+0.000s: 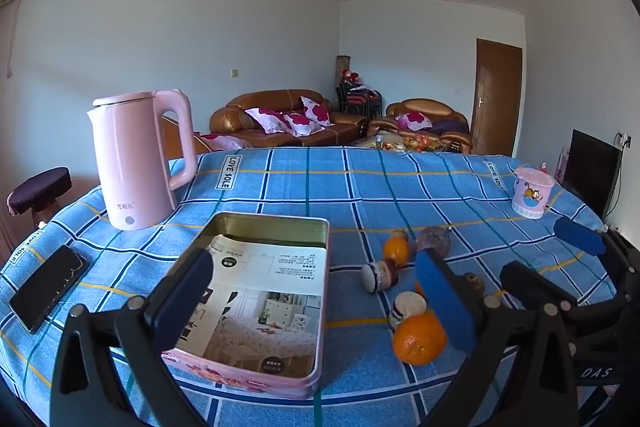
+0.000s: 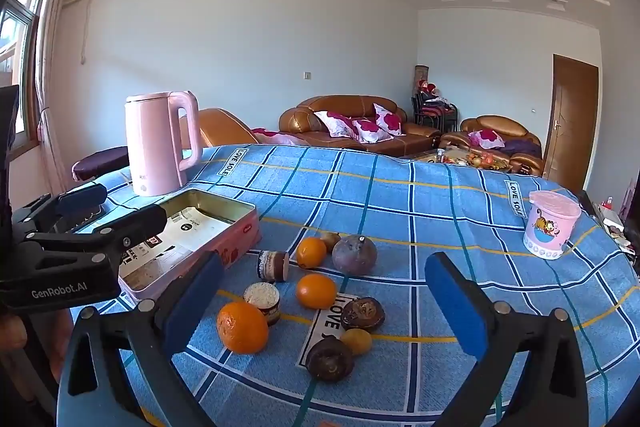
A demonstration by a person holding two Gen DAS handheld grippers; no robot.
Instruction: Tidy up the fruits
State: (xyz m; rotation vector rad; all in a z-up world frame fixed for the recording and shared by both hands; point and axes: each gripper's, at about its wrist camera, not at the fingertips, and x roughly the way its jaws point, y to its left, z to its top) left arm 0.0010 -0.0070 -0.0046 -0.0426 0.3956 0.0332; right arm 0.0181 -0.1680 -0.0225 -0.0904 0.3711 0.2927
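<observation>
Both the left gripper (image 1: 320, 299) and right gripper (image 2: 324, 301) hang spread apart, holding nothing, above a blue plaid cloth (image 2: 440, 203) printed "LOVE SOLE". Oranges (image 2: 242, 327) and dark fruits (image 2: 354, 253) lie loose on the tabletop beside the open pink tin (image 1: 316, 311). The left gripper's body reads "GenRobot.AI".

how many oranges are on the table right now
3. The nearest orange lies by the right gripper's left finger, the middle orange sits centrally, and the far orange is beside the big purple fruit. Nothing seems to hide another.
</observation>
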